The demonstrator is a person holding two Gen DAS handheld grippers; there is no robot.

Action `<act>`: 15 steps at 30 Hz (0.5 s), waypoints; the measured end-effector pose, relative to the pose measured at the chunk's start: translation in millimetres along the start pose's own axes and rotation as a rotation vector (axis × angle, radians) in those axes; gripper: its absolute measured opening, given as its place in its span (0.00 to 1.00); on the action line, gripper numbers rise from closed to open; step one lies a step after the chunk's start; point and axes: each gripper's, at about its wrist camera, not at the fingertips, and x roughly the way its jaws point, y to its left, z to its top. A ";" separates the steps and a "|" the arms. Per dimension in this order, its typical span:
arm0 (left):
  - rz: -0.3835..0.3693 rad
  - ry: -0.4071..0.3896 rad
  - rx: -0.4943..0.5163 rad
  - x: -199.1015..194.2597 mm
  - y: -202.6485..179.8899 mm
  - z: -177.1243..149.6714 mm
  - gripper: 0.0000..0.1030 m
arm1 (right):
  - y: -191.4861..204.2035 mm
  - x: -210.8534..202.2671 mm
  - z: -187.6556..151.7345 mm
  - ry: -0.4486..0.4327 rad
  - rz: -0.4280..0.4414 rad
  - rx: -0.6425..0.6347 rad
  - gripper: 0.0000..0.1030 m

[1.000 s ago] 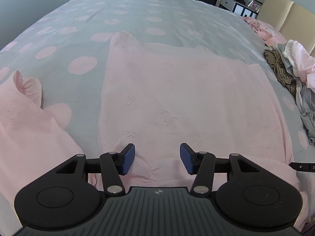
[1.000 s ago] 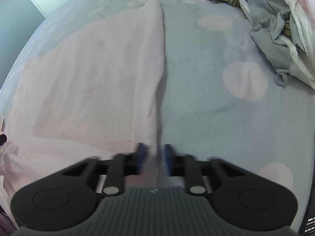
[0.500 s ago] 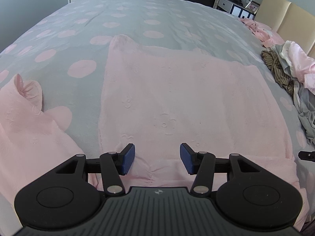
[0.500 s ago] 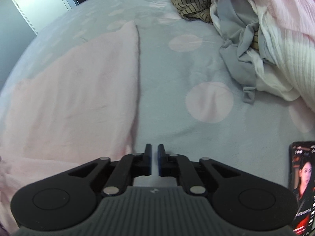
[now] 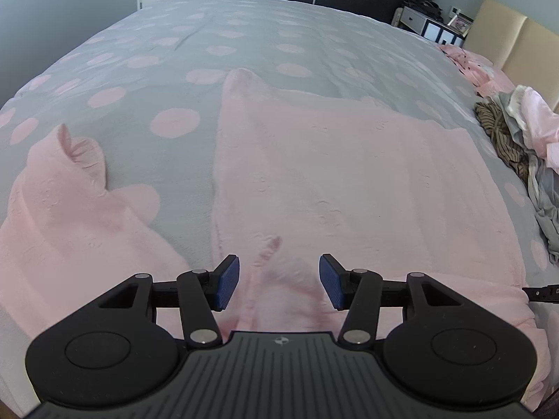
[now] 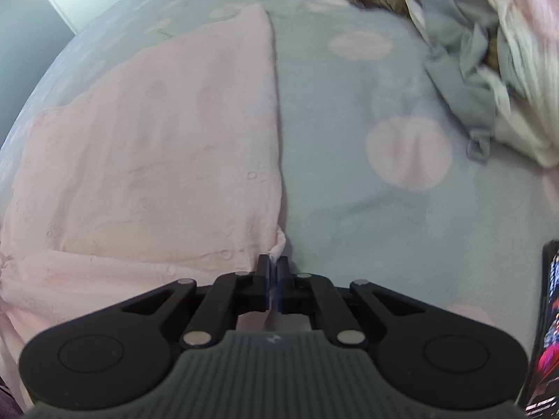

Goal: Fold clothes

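- While the right gripper sits at six o'clock in its own view, its jaws are clenched tight on a little tuft at the near right corner of the pink garment.
- Over in the left view, the left gripper hangs released, blue pads apart, with a ruffled bit of pink cloth bunched between them but not pinched.
- From there the pink garment spreads flat toward twelve o'clock across the grey spotted bedspread.
- At nine o'clock in the left view, another pink ruffled piece lies just beside it.
- Out at two o'clock, a heap of clothes waits, well apart.
- A phone shows at four o'clock in the right view.
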 end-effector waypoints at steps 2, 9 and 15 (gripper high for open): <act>0.007 -0.003 -0.006 -2.6 5.4 0.2 0.47 | 2.3 0.6 -0.5 -0.004 -0.006 -0.016 0.03; -0.056 0.014 -0.031 -16.8 22.3 -9.2 0.51 | 5.3 -10.2 0.0 -0.024 -0.016 -0.053 0.19; -0.101 0.104 0.047 -20.2 19.0 -33.4 0.60 | 7.6 -45.7 -13.5 -0.071 0.015 -0.121 0.28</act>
